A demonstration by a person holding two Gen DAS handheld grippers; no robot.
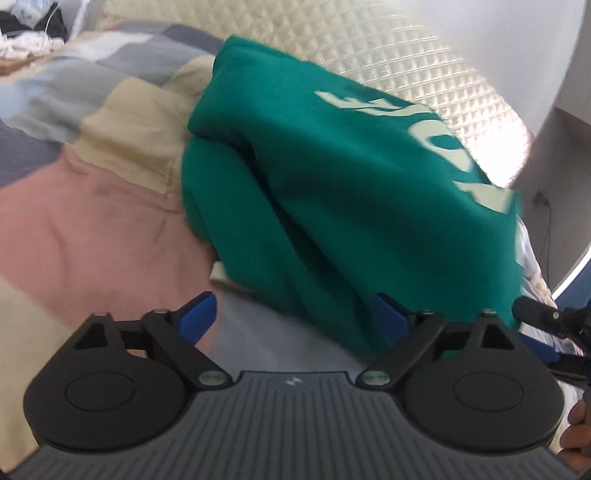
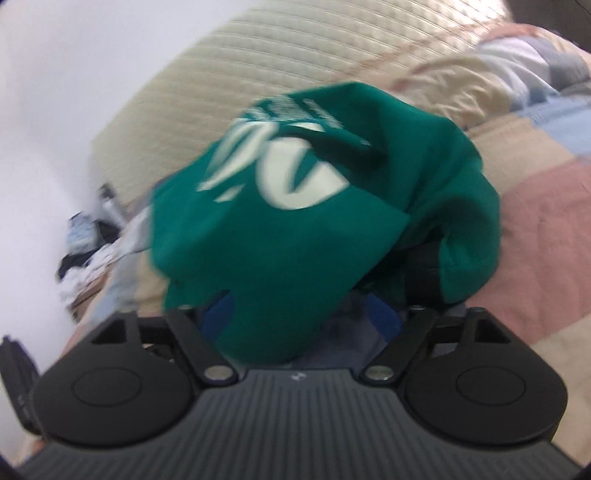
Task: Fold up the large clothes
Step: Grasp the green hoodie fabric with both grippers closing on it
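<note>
The left gripper point(image 1: 295, 314) sits nearest in its own view, its ribbed grey body filling the bottom of the frame. Its blue fingers point(image 1: 197, 314) stand wide apart. The left one is clear of everything, over the bed. The right one lies against or under the lower edge of a green sweatshirt point(image 1: 332, 184); whether it touches the cloth cannot be told. Nothing is pinched between the two.

The green sweatshirt bears large white lettering point(image 1: 436, 136) and is bunched into a thick, rounded bundle with deep folds on its left side. It lies on, or just above, a patchwork quilt point(image 1: 92, 206) of pink, cream, grey and pale blue squares that covers the bed. Motion blur prevents a finer reading. Behind it runs a cream quilted headboard point(image 1: 369, 55) against a white wall point(image 1: 498, 37). A heap of dark and white clothes point(image 1: 26, 33) lies at the far upper left.

In the right wrist view the right gripper point(image 2: 301, 314) has the sweatshirt point(image 2: 295, 229) draped over and between its fingers point(image 2: 384, 317). They stand apart, but the cloth hides their tips, so a hold cannot be confirmed. A fold of the sweatshirt also hangs over a black part point(image 2: 424, 273) near the right finger.

A person's fingertips point(image 1: 576, 435) show at the lower right edge of the left view.
</note>
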